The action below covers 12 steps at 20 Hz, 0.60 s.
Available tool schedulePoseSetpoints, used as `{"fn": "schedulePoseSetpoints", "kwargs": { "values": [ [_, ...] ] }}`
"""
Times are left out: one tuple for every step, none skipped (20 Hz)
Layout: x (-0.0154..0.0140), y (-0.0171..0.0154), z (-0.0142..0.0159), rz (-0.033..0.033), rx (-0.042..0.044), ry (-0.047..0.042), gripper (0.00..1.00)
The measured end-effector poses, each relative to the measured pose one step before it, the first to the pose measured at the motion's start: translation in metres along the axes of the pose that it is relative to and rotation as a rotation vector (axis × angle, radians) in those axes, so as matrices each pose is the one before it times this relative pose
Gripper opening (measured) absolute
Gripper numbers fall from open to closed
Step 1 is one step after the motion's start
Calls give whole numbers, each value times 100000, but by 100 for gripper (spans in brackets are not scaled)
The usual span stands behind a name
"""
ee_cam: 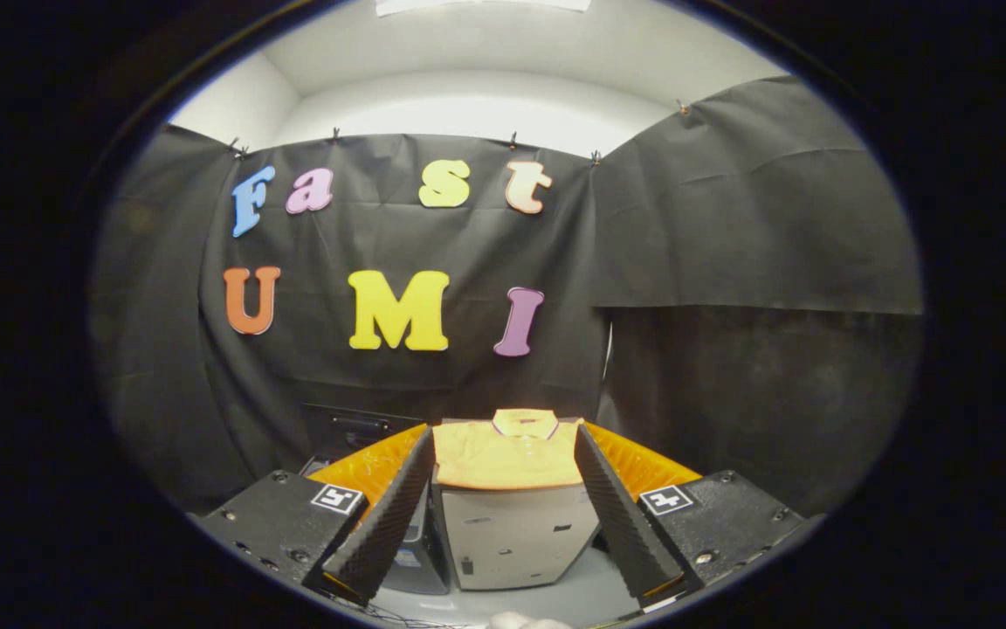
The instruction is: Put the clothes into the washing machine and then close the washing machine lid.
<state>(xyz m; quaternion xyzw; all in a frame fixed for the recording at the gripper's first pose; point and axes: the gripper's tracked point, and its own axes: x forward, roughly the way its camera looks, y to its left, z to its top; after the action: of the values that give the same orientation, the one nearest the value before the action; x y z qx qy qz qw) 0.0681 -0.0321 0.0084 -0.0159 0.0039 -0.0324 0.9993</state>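
Clothes: one folded yellow shirt (507, 454) with its collar on the far side, lying flat on top of a pale grey box-like unit (516, 537), lower centre of the frame. Whether that unit is the washing machine cannot be told from this angle; no lid or opening is visible. Shirt's near edge hangs just over the unit's front top edge.

Gripper (503, 572) is open, fingers spread wide, holding nothing. Left finger (385, 520) and right finger (621, 520) slant up from the bottom of the frame, and the shirt and grey unit show in the gap between them, beyond the tips. No contact with the shirt.

A smaller dark device (416, 550) stands just left of the grey unit, partly hidden behind the left finger. Both stand on a light surface (555, 603). Black cloth wall (730, 245) fills the background, white ceiling (485, 61) at upper centre.
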Motion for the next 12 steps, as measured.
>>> {"fn": "schedulePoseSetpoints", "kwargs": {
  "values": [
    [1167, -508, 64, -119, -52, 85, 100],
    [1242, -541, 244, -210, -43, 99, 100],
    [1288, -541, 189, -203, -269, 166, 100],
    [1533, -528, 155, 85, -240, 257, 100],
    [1443, -529, 183, 278, -3, -82, 100],
    [1658, -526, 78, 220, 125, 728, 100],
    [1656, -402, -266, 493, 219, 1666, 100],
    [1788, -407, -25, 370, 419, 1039, 100],
    [1739, -373, -243, 278, -7, 1771, 100],
    [1892, -318, -197, 227, -255, 1794, 100],
    [1725, -317, -221, 206, 75, 1488, 100],
    [1799, -127, -334, 422, -194, 2140, 100]
  ]
}}
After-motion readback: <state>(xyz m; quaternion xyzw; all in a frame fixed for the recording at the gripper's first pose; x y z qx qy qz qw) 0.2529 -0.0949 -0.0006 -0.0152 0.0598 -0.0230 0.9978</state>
